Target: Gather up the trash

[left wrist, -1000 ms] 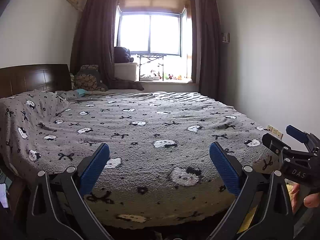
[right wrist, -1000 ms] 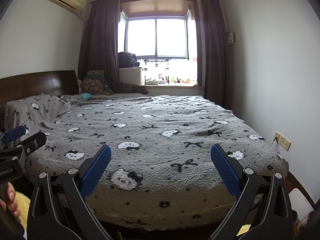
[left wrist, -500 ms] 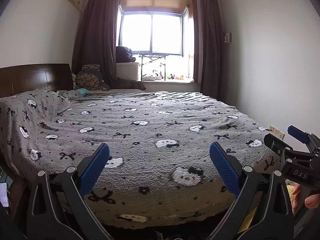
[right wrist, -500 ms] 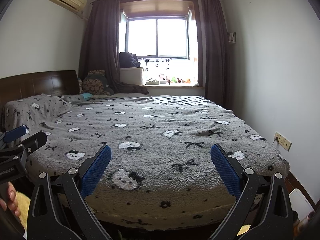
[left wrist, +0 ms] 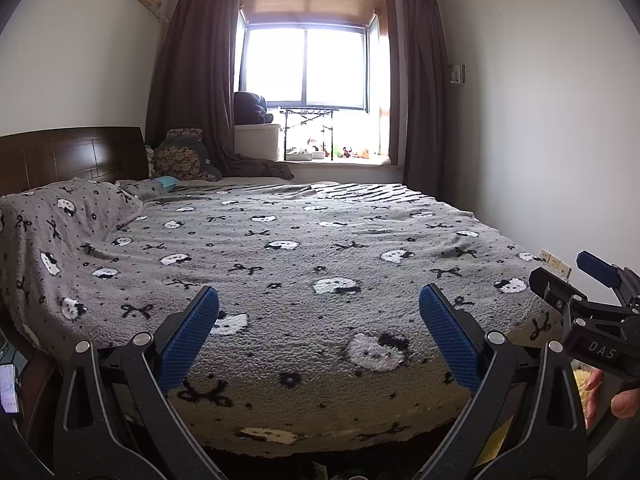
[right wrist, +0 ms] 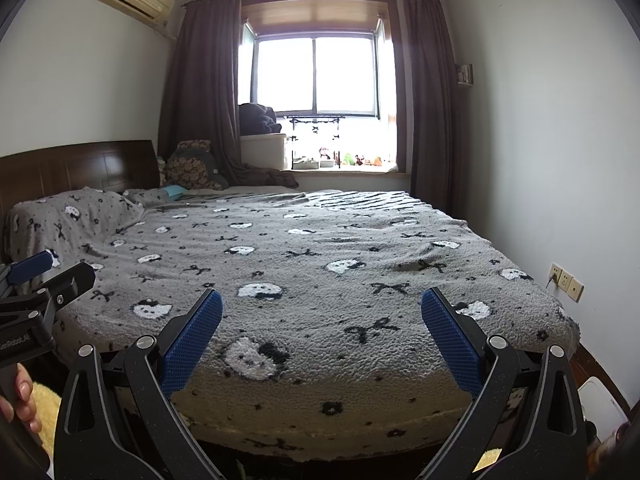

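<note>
Both grippers held over the bed (left wrist: 320, 248), jaws apart, empty.
No trash is seen yet; it must be located first.

Light source: daylight through the window (left wrist: 306, 66) at the far wall; its panes are blown out to plain white in both views.
Glare: the sill below the window (right wrist: 316, 76) is washed out, and small items there lose detail.
Brightness: the room is dim away from the window; side walls fade to grey.
Shadows: the bed blanket (left wrist: 304, 264) is evenly lit on top, while its near edge, farthest from the window, drops into deep shadow.
Distortion: strong fisheye bending; the curtains (right wrist: 204, 92) beside the window bow outward, and the frame corners go black.
Focus: sharp throughout, no motion blur.
</note>
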